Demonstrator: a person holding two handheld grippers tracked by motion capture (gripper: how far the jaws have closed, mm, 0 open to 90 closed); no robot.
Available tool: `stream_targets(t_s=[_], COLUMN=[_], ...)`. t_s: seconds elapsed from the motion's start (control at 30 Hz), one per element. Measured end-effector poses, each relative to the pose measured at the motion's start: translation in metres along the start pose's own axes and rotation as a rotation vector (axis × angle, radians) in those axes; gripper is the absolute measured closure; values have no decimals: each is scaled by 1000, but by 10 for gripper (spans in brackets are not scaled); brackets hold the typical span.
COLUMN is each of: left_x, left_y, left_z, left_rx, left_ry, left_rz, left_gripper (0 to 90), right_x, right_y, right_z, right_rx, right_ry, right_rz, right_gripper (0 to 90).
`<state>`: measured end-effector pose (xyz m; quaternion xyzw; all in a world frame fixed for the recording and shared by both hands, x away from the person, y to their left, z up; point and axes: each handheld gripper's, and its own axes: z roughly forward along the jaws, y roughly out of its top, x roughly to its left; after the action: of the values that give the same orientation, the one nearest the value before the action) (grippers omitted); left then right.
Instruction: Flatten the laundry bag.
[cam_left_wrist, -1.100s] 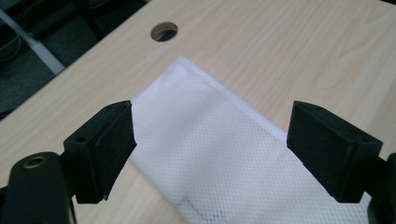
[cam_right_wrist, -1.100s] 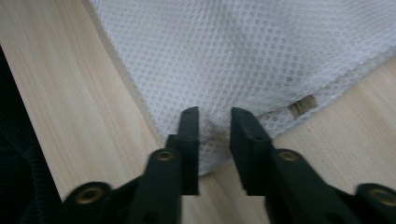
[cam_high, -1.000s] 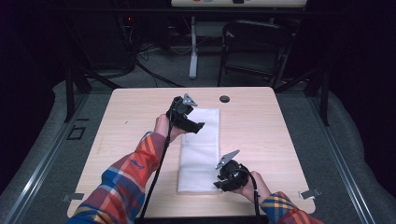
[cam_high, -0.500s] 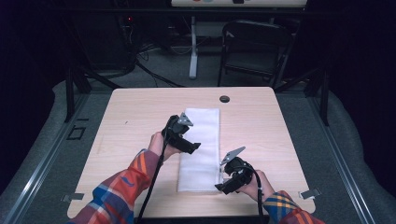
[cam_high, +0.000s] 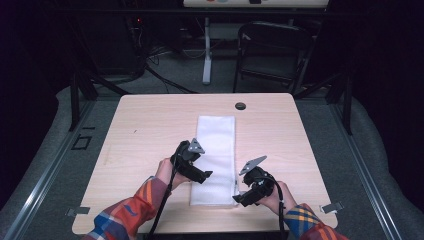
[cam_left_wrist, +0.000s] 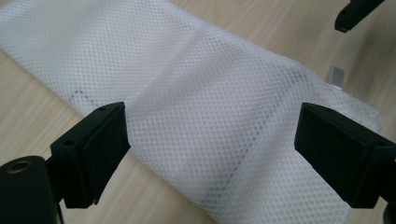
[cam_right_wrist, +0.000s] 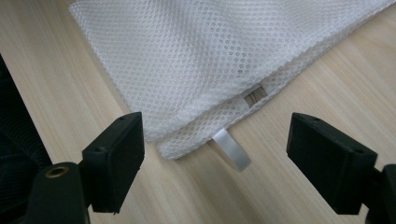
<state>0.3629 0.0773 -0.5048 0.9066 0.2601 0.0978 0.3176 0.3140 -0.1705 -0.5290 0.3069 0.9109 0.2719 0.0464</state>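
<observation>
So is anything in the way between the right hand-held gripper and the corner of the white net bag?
Nothing visible. The right hand-held gripper is open, with just bare table before the mesh bag corner.

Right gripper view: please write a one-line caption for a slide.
Open right gripper above the corner of a white mesh bag, its ribbon tab lying on the wooden table.

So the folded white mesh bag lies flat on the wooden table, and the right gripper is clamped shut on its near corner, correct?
Not quite. The right gripper is open: in the right gripper view its jaws stand wide apart, with the corner of the white mesh bag lying untouched between them. The bag does lie folded and flat on the wooden table.
</observation>
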Motion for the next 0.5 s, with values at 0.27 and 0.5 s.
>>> stream_targets(t_s=[0.27, 0.5], left_x=[-25, -40], left_y=[-11, -19], left_z=[9, 12], left_rx=[30, 44], left_ry=[-28, -65], left_rz=[34, 40], left_gripper=[113, 113], right_x=[0, 0], right_y=[-1, 0], right_z=[-2, -1], right_rx=[1, 9], right_ry=[-5, -15], right_rz=[2, 8], right_gripper=[223, 242])
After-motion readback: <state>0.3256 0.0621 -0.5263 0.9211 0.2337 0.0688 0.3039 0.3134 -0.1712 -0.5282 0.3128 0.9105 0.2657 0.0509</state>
